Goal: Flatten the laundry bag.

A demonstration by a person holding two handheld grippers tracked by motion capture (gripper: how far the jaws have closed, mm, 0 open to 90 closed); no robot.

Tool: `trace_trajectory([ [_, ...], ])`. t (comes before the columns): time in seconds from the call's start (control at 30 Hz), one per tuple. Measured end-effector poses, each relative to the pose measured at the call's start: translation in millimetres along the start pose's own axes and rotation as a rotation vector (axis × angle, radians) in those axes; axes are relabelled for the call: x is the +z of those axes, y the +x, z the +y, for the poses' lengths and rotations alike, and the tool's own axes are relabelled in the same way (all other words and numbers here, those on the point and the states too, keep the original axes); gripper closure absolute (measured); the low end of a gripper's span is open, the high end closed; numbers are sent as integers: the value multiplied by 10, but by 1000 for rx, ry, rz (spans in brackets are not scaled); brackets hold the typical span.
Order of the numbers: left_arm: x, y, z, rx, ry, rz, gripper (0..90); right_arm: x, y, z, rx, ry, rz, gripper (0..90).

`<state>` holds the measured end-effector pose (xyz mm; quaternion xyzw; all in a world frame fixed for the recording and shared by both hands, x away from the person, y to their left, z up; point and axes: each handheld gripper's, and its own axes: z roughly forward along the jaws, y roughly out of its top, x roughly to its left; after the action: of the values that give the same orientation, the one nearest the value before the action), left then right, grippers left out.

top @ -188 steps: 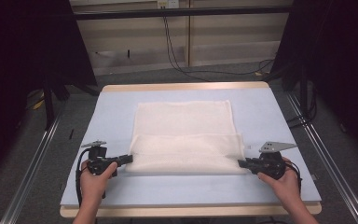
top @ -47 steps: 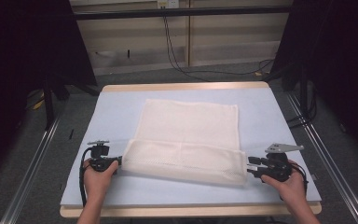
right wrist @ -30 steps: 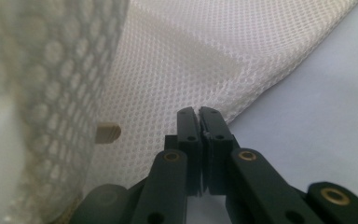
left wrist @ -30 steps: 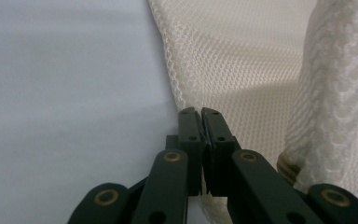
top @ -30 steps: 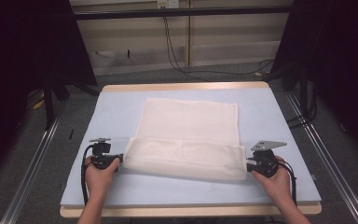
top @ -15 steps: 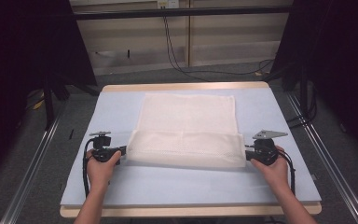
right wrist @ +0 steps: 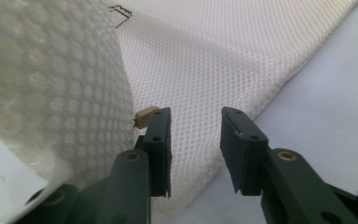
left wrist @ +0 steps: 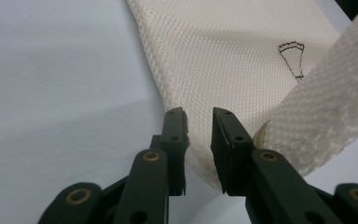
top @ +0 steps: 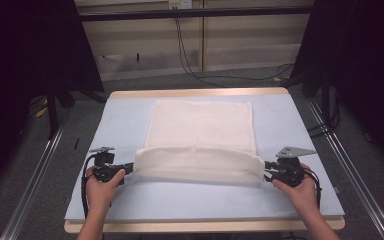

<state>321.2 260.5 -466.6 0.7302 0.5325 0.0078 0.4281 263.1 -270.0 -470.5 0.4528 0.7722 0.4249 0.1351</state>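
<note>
Towel [top: 200, 150] fold moved farther up since earlier; left tool [top: 125, 170], right tool [top: 269, 170] just opening, released.

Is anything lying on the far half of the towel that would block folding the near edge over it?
Nothing visible: the towel's flat far half is bare, and the table beside it holds nothing else.

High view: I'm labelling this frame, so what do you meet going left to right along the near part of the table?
Left hand → left gripper → folded cream towel → right gripper → right hand.
</note>
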Motion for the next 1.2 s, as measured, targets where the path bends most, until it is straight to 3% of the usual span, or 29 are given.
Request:
trace_trajectory([
  [0.13,-3,18,-46,-2,21,5,718,-6,-12,-32,33,11,-16,569],
  [0.43,-16,0,-85,10,30,20,655,-22,-11,-80,49,34,-23,504],
  [0.83,-51,-7,-139,24,57,15,608,-76,39,-171,17,63,-15,476],
  [1.07,-82,4,-124,18,44,13,584,-96,0,-154,34,39,-24,446],
  [1.2,-86,7,-122,18,45,8,583,-150,-27,-122,53,6,-2,443],
])
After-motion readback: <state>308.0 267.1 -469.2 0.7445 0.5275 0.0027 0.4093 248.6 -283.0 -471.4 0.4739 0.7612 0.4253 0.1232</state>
